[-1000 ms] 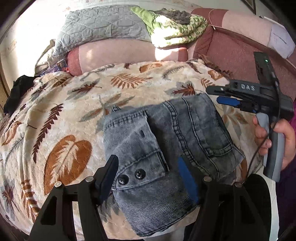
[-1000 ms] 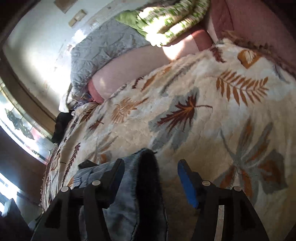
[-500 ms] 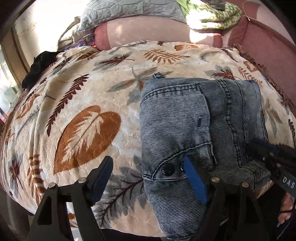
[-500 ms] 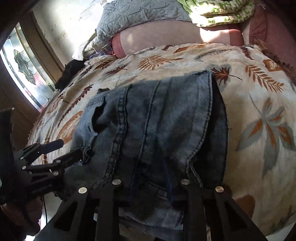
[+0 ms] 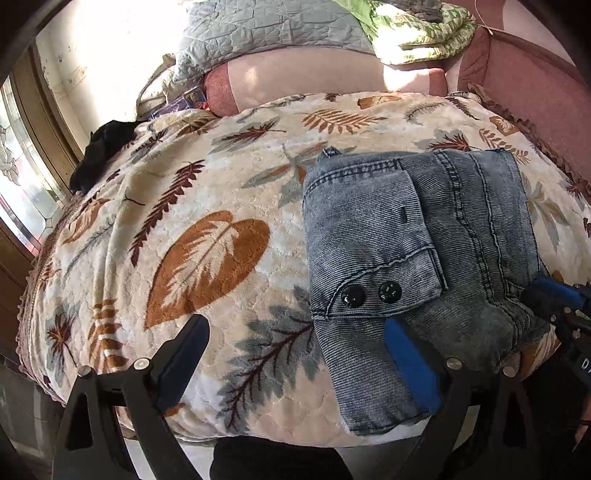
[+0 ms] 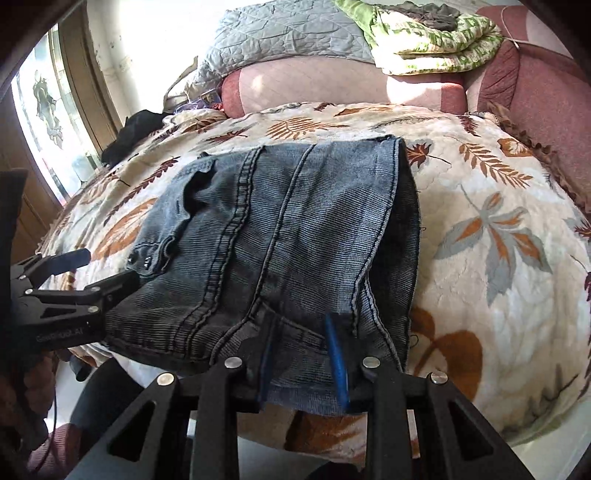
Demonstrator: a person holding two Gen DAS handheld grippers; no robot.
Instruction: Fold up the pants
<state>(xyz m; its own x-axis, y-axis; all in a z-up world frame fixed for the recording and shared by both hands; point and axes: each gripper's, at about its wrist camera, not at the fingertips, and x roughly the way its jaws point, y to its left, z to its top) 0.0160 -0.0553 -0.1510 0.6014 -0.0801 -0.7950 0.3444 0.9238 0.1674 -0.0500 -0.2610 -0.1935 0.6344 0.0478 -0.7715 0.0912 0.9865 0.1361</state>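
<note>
Hard sunlight from window [image 6: 48,122] at left (wall blown out), deep shadows, strong fisheye bending, dark corners.

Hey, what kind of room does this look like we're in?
Probably a living room or bedroom at home: a leaf-print blanket over a soft seat or bed, folded quilts piled on a pink cushioned back, and the folded jeans on top.

Black hand-held gripper [image 5: 295,365] frames, silver screws, blue finger pads [image 5: 410,365]

A bed [image 5: 207,206] covered by a cream leaf-print blanket [image 5: 236,258] carries the folded grey denim pants [image 5: 417,236], which lie at its near edge. A black cloth [image 5: 103,147] lies at the far left corner.
</note>
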